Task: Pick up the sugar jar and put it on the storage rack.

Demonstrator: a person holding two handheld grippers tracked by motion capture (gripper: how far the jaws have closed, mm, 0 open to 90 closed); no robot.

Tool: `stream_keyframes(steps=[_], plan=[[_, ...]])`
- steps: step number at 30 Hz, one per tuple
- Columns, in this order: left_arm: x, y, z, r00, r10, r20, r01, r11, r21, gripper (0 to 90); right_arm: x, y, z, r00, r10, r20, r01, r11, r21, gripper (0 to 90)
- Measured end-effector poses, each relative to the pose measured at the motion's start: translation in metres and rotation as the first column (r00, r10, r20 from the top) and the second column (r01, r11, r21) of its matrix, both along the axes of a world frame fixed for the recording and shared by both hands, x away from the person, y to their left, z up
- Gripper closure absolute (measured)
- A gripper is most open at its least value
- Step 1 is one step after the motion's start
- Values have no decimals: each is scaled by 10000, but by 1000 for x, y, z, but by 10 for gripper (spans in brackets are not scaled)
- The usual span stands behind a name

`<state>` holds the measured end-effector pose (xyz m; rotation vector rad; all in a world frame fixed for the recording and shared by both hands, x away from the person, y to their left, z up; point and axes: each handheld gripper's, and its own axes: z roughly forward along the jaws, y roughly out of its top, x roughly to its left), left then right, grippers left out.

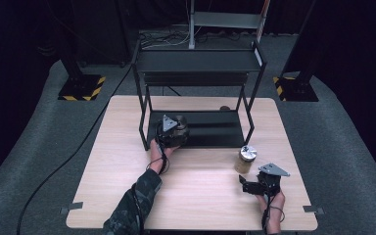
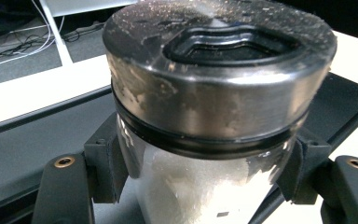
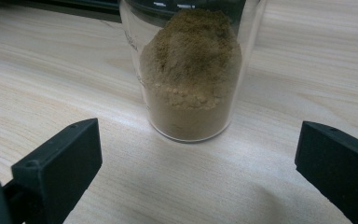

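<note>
One jar (image 2: 214, 116) clamped in left gripper (image 2: 205, 182), over shelf (image 2: 37, 140)

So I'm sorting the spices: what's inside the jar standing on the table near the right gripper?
The jar holds brown powder heaped against its clear wall. How deep it reaches at the back is hidden by the powder itself.

1. A wooden table (image 1: 200, 191) is seen from above, on a grey floor.
2. A black shelf rack (image 1: 198, 61) is set on the far half of the table.
3. The left gripper (image 1: 172, 128) is held at the left end of the rack's bottom shelf (image 1: 215, 129), low over it.
4. A jar with brown powder (image 1: 246, 160) and a silver lid is stood on the table, near the rack's front right leg.
5. The right gripper (image 1: 246, 185) is held just below the jar, apart from it, jaws pointed left.
</note>
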<state>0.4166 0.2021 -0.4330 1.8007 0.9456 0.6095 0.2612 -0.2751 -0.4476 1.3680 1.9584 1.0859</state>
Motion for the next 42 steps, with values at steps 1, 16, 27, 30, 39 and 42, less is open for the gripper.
stream_keyframes(steps=[1, 16, 27, 30, 39, 42], plan=[[0, 0, 0, 10000, 0, 0, 0, 10000, 0, 303, 0, 0, 0, 10000, 0, -4, 0, 10000, -1, 0], [8, -10, -7, 9998, 60, -210, -57, 9999, 156, 303, 0, -1, -1, 10000, -19, 32, 19, 10000, 55, 0], [14, -13, -13, 9997, -126, -210, 130, 9998, 156, 303, -1, -1, -1, 10000, -1, 50, 1, 10000, 70, 0], [15, -11, -14, 9995, -262, -166, 264, 9996, 120, 302, -1, -1, -1, 10000, -26, 73, 25, 10000, 95, 0], [21, -7, -15, 9984, -535, -187, 536, 9985, 86, 302, -1, -1, -1, 10000, -19, 71, 19, 10000, 54, 0], [24, -7, -12, 9976, -640, -258, 644, 9978, 174, 302, -2, -1, -1, 10000, -31, 91, 31, 10000, 68, 0]])
